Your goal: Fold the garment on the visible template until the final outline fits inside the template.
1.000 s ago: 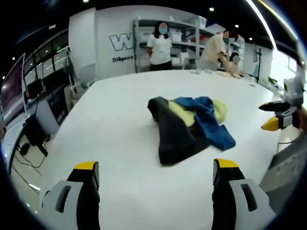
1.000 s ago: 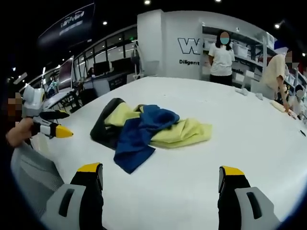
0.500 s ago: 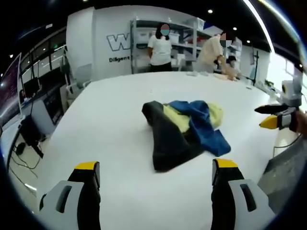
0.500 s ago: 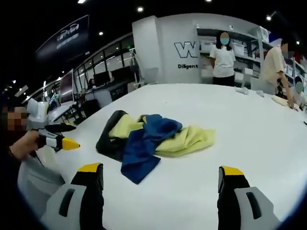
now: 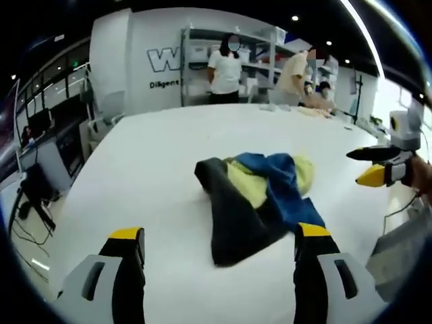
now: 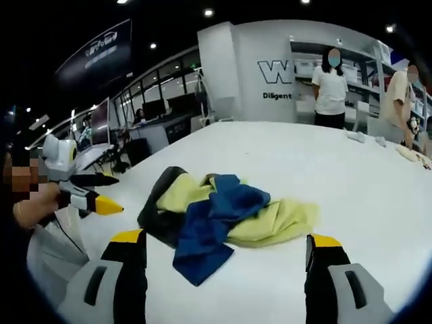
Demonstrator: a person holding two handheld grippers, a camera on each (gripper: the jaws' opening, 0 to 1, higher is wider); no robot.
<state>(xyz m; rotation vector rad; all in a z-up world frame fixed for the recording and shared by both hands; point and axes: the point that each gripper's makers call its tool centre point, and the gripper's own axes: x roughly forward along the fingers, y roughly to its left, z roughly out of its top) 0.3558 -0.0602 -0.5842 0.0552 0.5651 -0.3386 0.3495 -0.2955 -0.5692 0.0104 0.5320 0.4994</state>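
Cloth in a crumpled heap — black, pale-yellow and blue fabric bunched together (image 5: pixel 260 196) — lies on the wide white table (image 5: pixel 135 175), just ahead of the left gripper (image 5: pixel 214 241), its near black edge reaching down between the two yellow-tipped jaws. Those jaws stand wide apart and hold nothing. In the right gripper view the same heap (image 6: pixel 223 212) sits just beyond the right gripper (image 6: pixel 223 243), whose jaws are likewise spread wide and empty, the blue flap nearest them. Each gripper appears in the other's view at the table's edge, held in a hand: the right one (image 5: pixel 378 165), the left one (image 6: pixel 84 192). Nothing lies between the jaws and the cloth. The heap's long axis runs from the black end to the yellow end — black toward the left gripper's side. People (image 5: pixel 225 67) stand by white shelves (image 5: pixel 260 47) behind the table.
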